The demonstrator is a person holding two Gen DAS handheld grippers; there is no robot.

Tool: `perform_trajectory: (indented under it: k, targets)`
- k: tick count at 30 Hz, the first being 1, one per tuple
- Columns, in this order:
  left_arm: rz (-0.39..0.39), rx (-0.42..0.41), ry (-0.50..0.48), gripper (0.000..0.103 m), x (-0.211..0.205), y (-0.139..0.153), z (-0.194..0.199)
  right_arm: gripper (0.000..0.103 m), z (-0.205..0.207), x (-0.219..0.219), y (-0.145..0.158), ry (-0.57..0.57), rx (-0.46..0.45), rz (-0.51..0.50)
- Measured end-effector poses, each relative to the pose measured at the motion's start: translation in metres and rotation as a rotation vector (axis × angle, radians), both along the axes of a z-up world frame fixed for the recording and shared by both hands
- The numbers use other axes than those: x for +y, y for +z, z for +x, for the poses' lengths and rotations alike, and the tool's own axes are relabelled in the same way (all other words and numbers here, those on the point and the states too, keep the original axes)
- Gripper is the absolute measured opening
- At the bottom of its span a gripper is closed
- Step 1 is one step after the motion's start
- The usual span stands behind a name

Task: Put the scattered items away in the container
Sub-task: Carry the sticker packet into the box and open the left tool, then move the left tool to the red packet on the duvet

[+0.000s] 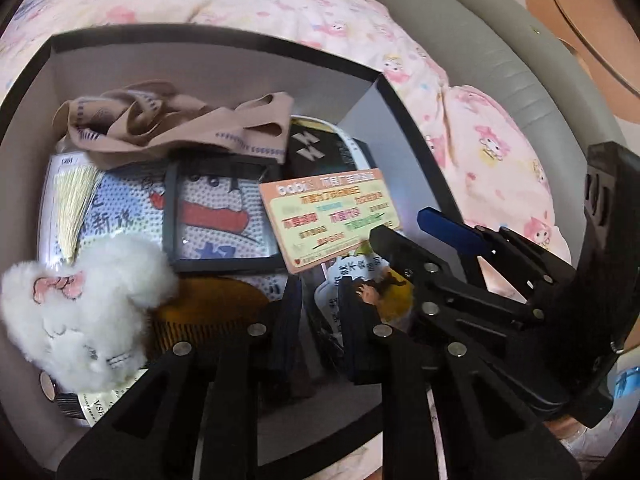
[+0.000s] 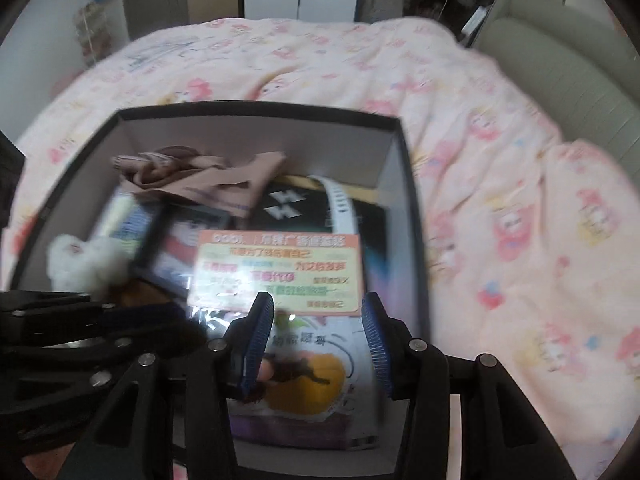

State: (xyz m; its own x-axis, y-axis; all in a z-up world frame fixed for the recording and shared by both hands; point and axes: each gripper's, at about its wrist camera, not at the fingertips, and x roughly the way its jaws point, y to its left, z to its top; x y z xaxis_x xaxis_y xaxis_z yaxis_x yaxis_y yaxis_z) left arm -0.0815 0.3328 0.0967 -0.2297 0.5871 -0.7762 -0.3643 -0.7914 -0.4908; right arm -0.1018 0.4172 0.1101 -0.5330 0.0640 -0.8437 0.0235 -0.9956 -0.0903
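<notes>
A box (image 2: 404,168) set on a bed (image 2: 500,200) is seen nearly filled, with an orange card (image 1: 330,220) headed "babi" laid on top near its right wall, apparently the latest item tidied in. The right claw (image 2: 318,344) is held spread and empty above a picture packet (image 2: 304,376) just in front of the card, while the left claw (image 1: 316,320), lowered inside the box beside a white plush toy (image 1: 76,312), is held slightly parted with nothing gripped.

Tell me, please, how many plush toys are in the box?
1: a white plush toy lies at the near-left of the box, beside the comb. Others may be hidden underneath.
</notes>
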Motion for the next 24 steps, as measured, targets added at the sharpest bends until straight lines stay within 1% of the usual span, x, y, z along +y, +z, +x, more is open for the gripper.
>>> perform_trajectory:
  k: [2,4,7,9,11,14,18,20,24]
  targets:
    - [0.003,0.011,0.009,0.017,-0.004,0.005,0.003,0.042,0.001,0.003,0.001,0.003,-0.009,-0.027]
    - [0.015,0.030,0.003,0.020,-0.007,0.013,0.008,0.042,0.005,0.003,0.007,0.001,0.003,-0.023]
    - [0.007,0.097,-0.011,0.019,-0.009,0.028,0.025,0.042,0.016,-0.004,0.023,0.006,0.043,-0.017]
    - [0.008,0.121,-0.008,0.018,-0.015,0.037,0.034,0.042,0.032,-0.013,0.040,-0.005,0.109,0.041]
    - [0.027,0.133,-0.002,0.018,-0.022,0.049,0.044,0.042,0.045,-0.020,0.054,0.001,0.156,0.034]
    - [0.024,0.184,0.025,0.018,-0.036,0.067,0.061,0.042,0.058,-0.028,0.070,0.011,0.172,0.008]
    - [0.029,0.177,0.040,0.018,-0.059,0.081,0.075,0.042,0.073,-0.050,0.086,0.051,0.184,0.015]
    - [0.008,0.202,0.061,0.018,-0.074,0.091,0.083,0.042,0.080,-0.064,0.094,0.078,0.199,0.007]
    - [-0.062,0.236,0.136,0.018,-0.114,0.105,0.095,0.042,0.083,-0.100,0.103,0.162,0.195,-0.062]
